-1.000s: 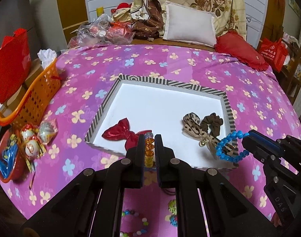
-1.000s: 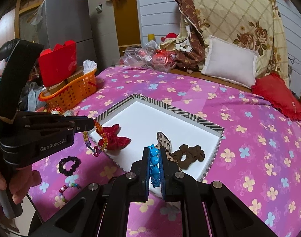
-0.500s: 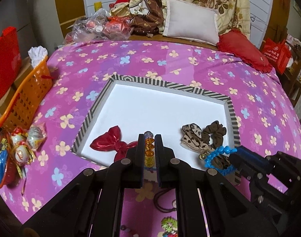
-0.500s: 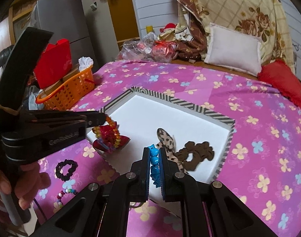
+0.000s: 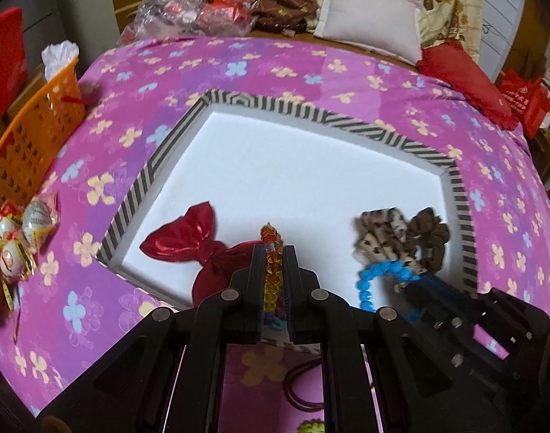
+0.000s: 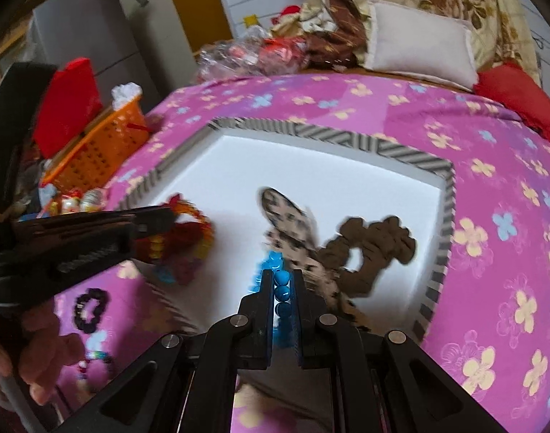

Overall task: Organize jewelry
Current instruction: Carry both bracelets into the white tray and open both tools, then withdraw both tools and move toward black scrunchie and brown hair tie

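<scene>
While over the tray [image 5: 347, 119], left tool [image 5: 274, 252] clamps amber bracelet [image 5: 273, 270], right tool [image 6: 283, 278] clamps blue bracelet [image 6: 282, 290].

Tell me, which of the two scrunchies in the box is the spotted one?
The leopard-print scrunchie, on the left of the pair. Its neighbour, the plain brown scrunchie, lies nearer the striped box edge.

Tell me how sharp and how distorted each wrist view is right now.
Left wrist view: mostly sharp, the striped tray rim bowed by the fisheye, slight smear on the leopard scrunchie and blue bead bracelet. Right wrist view: heavy motion blur over the same scrunchie, the brown scrunchie and the left gripper; only its own fingers stay crisp.
</scene>
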`<move>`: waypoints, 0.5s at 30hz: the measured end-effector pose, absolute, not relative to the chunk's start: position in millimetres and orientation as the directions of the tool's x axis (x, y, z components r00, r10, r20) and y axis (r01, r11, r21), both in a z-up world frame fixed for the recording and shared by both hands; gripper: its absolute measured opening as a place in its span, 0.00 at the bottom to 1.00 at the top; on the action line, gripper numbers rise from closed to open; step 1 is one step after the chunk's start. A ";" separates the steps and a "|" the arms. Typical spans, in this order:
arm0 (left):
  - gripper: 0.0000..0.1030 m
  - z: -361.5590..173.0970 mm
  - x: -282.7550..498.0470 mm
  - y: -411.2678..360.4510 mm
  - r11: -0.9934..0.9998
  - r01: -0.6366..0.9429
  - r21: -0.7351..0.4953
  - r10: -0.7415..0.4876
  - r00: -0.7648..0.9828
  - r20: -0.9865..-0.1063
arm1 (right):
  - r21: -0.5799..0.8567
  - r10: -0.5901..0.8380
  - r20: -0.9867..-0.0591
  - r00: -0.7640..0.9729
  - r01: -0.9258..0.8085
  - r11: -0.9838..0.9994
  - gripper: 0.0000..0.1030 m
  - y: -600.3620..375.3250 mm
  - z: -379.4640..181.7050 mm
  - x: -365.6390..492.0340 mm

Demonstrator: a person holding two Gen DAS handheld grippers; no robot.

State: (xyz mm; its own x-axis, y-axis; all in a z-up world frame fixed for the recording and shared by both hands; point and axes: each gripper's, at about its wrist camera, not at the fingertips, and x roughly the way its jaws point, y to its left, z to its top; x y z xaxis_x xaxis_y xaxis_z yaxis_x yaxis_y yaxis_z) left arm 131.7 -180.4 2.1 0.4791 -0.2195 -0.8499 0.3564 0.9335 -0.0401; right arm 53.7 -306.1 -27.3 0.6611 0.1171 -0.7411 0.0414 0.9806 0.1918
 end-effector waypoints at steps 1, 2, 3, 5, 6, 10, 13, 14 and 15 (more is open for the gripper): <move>0.08 -1.9 132.9 -178.3 0.936 0.349 -0.037 -0.212 0.477 -0.853 | 0.188 0.110 -0.746 0.657 0.049 0.981 0.08 -308.0 -29.4 53.6; 0.08 -5.5 133.9 -176.0 0.940 0.340 -0.036 -0.205 0.474 -0.856 | 0.183 0.098 -0.753 0.651 0.064 0.981 0.08 -310.8 -32.7 52.9; 0.08 -7.9 134.3 -174.6 0.942 0.334 -0.036 -0.200 0.472 -0.859 | 0.186 0.096 -0.758 0.645 0.074 0.980 0.08 -313.0 -34.8 52.5; 0.08 -13.9 136.1 -169.9 0.948 0.316 -0.037 -0.189 0.466 -0.864 | 0.200 0.101 -0.762 0.640 0.084 0.976 0.10 -316.7 -36.8 49.6; 0.08 -15.8 136.5 -167.9 0.950 0.308 -0.040 -0.187 0.464 -0.866 | 0.200 0.097 -0.763 0.639 0.092 0.975 0.17 -317.4 -37.1 48.2; 0.11 -19.1 135.2 -162.5 0.951 0.305 -0.050 -0.193 0.457 -0.868 | 0.202 0.095 -0.753 0.651 0.092 0.975 0.36 -316.3 -33.5 39.2; 0.36 -17.0 127.9 -160.3 0.946 0.319 -0.063 -0.212 0.457 -0.864 | 0.180 0.079 -0.746 0.661 0.087 0.980 0.37 -311.6 -26.4 29.4; 0.44 -15.0 125.1 -158.7 0.944 0.321 -0.075 -0.224 0.459 -0.859 | 0.184 0.081 -0.741 0.666 0.086 0.979 0.37 -310.2 -23.5 25.3; 0.45 -12.2 121.5 -156.7 0.943 0.321 -0.084 -0.234 0.465 -0.854 | 0.193 0.086 -0.735 0.673 0.085 0.978 0.37 -309.6 -20.4 20.8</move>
